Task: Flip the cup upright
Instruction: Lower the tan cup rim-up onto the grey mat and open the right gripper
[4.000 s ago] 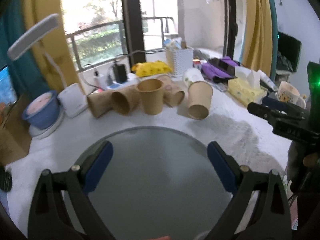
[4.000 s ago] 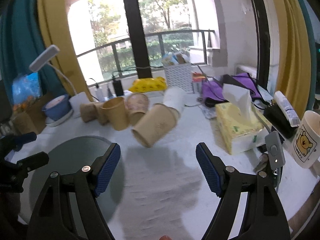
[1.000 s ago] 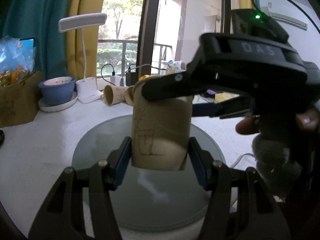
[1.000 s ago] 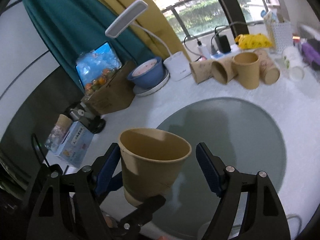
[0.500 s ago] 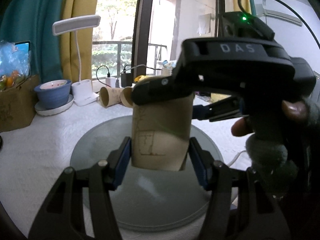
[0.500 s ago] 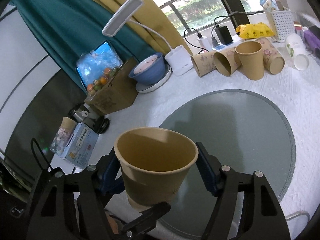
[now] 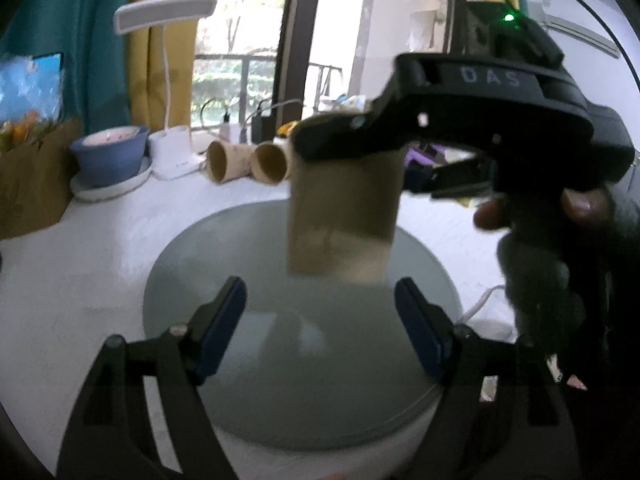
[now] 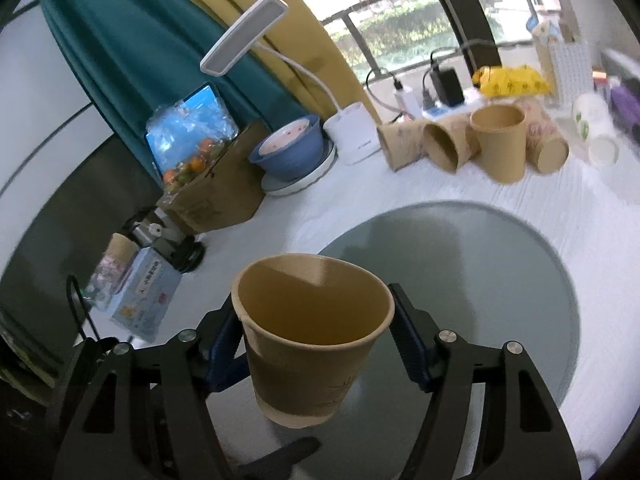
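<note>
1. Right gripper (image 8: 316,344): we find its blue pads clamped on either side of the brown paper cup (image 8: 312,336), just below the rim. In the left wrist view this gripper (image 7: 404,160) reaches in from the right, gripped by a gloved hand (image 7: 560,248).
2. Cup: we see it upright, mouth open to the top and empty inside, its base clear of the surface. In the left wrist view the cup (image 7: 344,220) hangs above the round grey mat (image 7: 280,360), blurred.
3. Left gripper (image 7: 320,328): we record its jaws spread wide, with nothing between the pads; the cup sits ahead of them, apart from both fingers.
4. Mat: a round grey disc (image 8: 480,280) lying on the white tablecloth (image 8: 340,208).
5. Farther back: three paper cups on their sides (image 8: 444,148) around one standing cup (image 8: 500,144), and a white cup lying at the right (image 8: 596,132).
6. Beyond these: a blue bowl on a plate (image 8: 292,152), a white desk lamp (image 8: 248,32), a cardboard box (image 8: 216,196), a yellow packet (image 8: 512,80) and a white basket (image 8: 568,68).
</note>
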Available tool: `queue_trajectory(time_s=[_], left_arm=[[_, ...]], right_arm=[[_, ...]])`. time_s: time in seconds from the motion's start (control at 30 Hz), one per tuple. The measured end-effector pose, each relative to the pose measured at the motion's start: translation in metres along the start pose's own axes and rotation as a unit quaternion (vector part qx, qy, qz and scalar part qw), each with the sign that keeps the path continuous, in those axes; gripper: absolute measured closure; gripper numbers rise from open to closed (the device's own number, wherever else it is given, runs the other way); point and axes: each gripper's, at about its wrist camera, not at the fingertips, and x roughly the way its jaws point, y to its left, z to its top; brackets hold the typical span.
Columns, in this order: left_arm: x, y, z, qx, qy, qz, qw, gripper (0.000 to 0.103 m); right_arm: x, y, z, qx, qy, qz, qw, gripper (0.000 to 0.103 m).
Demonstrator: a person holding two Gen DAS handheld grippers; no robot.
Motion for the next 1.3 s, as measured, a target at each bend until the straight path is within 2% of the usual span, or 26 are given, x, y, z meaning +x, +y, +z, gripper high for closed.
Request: queue_trajectory(time_s=[0.27,0.4,0.63,1.1,1.3], left_arm=[[0.001,0.033,-0.004,-0.051,0.020,0.029,0.9981,0.025],[0.002,0.046,-0.003,-0.069,0.022,0.043,0.9964,0.025],[0.010,0.067,0.010,-0.088,0.022,0.072,0.9933,0.025],[0.028,0.090,0.018,-0.144,0.029,0.081,0.9859,0.025],[0.030,0.083,0.020,-0.128,0.025,0.090,0.9873,0.025]], right_arm=[[0.010,-0.008,0.004,-0.055,-0.025,-0.078,0.995,0.032],[0.018,-0.010,-0.003,-0.093,-0.037,-0.121,0.988,0.032],[0.035,-0.006,-0.020,-0.157,-0.041,-0.171,0.972,0.032],[0.051,-0.001,-0.024,-0.227,-0.041,-0.185,0.955,0.032],[0.046,-0.002,-0.028,-0.227,-0.041,-0.190,0.954,0.031]])
